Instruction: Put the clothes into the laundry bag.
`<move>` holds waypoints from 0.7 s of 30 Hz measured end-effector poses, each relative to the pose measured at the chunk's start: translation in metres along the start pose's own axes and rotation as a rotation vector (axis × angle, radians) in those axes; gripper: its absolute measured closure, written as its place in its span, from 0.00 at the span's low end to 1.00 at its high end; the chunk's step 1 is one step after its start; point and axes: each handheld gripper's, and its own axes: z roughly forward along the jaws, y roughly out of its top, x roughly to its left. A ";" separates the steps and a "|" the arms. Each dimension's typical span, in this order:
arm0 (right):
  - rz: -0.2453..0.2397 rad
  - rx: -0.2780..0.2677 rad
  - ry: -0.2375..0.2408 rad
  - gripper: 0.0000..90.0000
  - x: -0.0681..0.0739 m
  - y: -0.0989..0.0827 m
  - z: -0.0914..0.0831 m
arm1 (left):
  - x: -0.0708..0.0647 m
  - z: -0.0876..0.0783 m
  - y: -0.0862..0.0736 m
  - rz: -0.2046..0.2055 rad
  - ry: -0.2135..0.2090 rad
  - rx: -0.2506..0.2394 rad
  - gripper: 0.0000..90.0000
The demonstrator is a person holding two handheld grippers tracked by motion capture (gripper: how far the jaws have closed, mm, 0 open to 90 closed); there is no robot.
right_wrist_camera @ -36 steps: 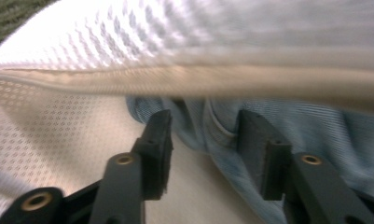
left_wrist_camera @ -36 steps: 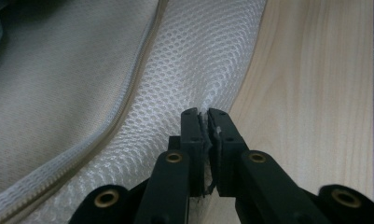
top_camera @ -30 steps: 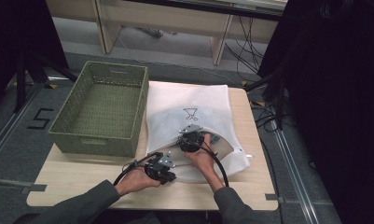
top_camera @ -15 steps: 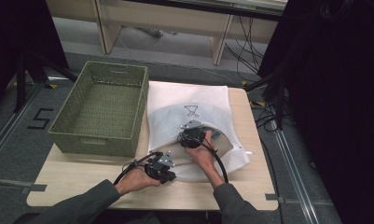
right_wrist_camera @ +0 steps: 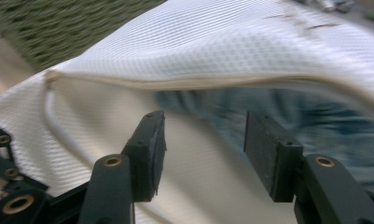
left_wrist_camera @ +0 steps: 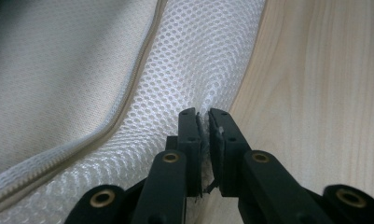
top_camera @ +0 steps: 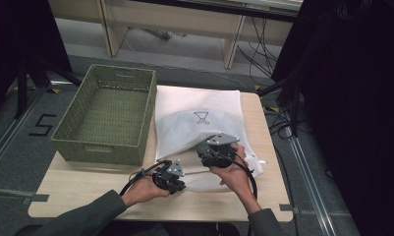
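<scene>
A white mesh laundry bag [top_camera: 199, 130] lies across the right half of the wooden table [top_camera: 86, 184], just beside an empty green woven basket [top_camera: 108, 110], its printed mark facing up and its zippered mouth turned toward the person. The left gripper [top_camera: 171, 178] is clenched on the near mesh edge of the bag: in the left gripper view a fold of netting [left_wrist_camera: 205, 126] is pinched between the two pads [left_wrist_camera: 188, 128], right where the fabric meets the bare wood, with the zip line [left_wrist_camera: 105, 130] running off to the left. That grip looks meant to anchor the lower lip of the opening flat against the table so the bag cannot slide or lift.

The right gripper [top_camera: 215, 150] sits higher, over the bag's near right part, and its jaws have just been opening. In the right gripper view they stand apart with nothing pressed between them. Ahead of them the upper lip of the bag [right_wrist_camera: 231, 81] arches up, and under it a blue garment [right_wrist_camera: 287, 112] shows inside the pouch, blurred. So the bag's mouth gapes directly in front of the released jaws, its bottom layer passing beneath them, while the pinned edge lies off to their left
</scene>
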 end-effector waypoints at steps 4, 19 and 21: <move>-0.006 -0.078 -0.084 0.55 -0.012 0.004 -0.017 | 0.000 0.000 0.001 0.003 0.000 0.006 0.91; -0.061 -0.006 -0.178 0.79 -0.046 0.002 -0.010 | 0.001 0.000 0.001 -0.001 -0.004 0.004 0.90; -0.079 -0.008 -0.166 0.92 -0.042 0.002 -0.010 | 0.000 0.000 0.001 0.007 0.000 0.010 0.90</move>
